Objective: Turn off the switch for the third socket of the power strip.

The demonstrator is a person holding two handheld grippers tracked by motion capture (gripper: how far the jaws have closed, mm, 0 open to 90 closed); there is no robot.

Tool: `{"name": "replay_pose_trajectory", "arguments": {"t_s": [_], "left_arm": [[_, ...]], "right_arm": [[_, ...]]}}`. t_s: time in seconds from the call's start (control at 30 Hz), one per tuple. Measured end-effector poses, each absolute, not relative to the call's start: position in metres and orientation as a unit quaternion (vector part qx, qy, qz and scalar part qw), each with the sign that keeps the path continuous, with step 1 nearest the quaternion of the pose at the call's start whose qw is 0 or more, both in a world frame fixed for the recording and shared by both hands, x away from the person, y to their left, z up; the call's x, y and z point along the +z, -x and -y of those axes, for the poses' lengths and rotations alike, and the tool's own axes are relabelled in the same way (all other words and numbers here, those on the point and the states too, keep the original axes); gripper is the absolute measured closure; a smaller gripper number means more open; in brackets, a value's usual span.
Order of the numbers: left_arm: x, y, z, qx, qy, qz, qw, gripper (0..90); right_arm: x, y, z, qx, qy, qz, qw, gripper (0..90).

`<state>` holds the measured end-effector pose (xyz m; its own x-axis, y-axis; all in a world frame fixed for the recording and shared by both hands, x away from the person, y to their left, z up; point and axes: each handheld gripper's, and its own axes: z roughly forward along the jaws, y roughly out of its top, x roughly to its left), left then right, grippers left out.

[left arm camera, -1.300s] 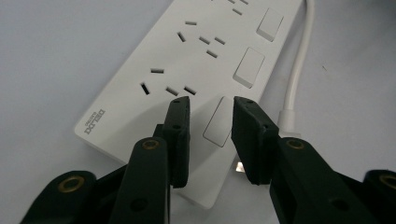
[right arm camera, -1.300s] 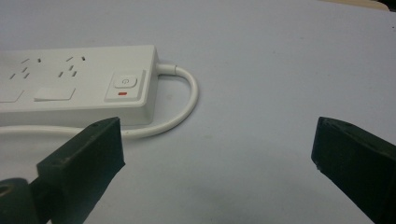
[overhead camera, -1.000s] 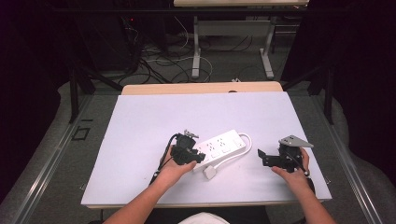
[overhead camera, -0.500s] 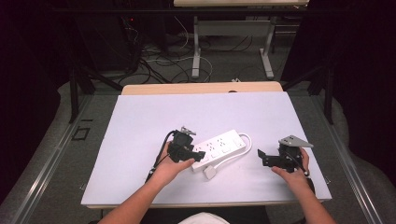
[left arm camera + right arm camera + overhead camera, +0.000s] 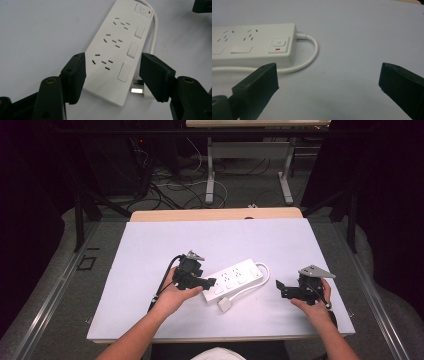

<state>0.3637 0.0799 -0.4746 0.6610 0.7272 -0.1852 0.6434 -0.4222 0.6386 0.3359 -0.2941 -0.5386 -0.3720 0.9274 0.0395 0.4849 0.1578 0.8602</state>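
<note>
On a white tabletop [image 5: 150, 250] a white power strip [image 5: 234, 276] lies flat and slightly aslant near the person's edge, its cable [image 5: 255, 282] looping from the far end back along the near side to a plug [image 5: 224, 304] that rests unplugged beside the strip's near end. The left tool [image 5: 209, 281], held in the person's left hand [image 5: 175, 292], hangs over that near end with its jaws spread wide; in the left gripper view they straddle the strip's last socket and rocker switch without touching the casing, the plug's metal prongs [image 5: 137, 82] showing just inside the right-hand jaw. The right tool [image 5: 280, 289] sits well apart toward the tabletop's right side, jaws likewise parted and empty, facing the end that carries the power button [image 5: 278, 43] and the cable loop [image 5: 310, 53]. By the look of it the work has barely begun: the approach is made, but nothing is gripped, and closing on the strip, or on its plug, is not yet done.
</note>
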Motion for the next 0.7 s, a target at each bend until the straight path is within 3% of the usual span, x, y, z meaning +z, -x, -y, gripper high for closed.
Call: {"name": "replay_pose_trajectory", "arguments": {"t_s": [0.1,0.43,0.7], "left_arm": [[-0.471,-0.364,-0.085,0.068,-0.844,-0.402,0.349,36.8],[-0.463,-0.367,-0.105,0.112,-0.825,-0.421,0.359,18.0],[-0.460,-0.371,-0.125,0.127,-0.815,-0.436,0.361,10.6]], "right_arm": [[-0.539,-0.336,0.294,0.419,-0.496,-0.714,0.263,1.9],[-0.539,-0.336,0.294,0.419,-0.495,-0.714,0.264,1.9],[-0.539,-0.336,0.294,0.418,-0.495,-0.715,0.264,1.9]]}}
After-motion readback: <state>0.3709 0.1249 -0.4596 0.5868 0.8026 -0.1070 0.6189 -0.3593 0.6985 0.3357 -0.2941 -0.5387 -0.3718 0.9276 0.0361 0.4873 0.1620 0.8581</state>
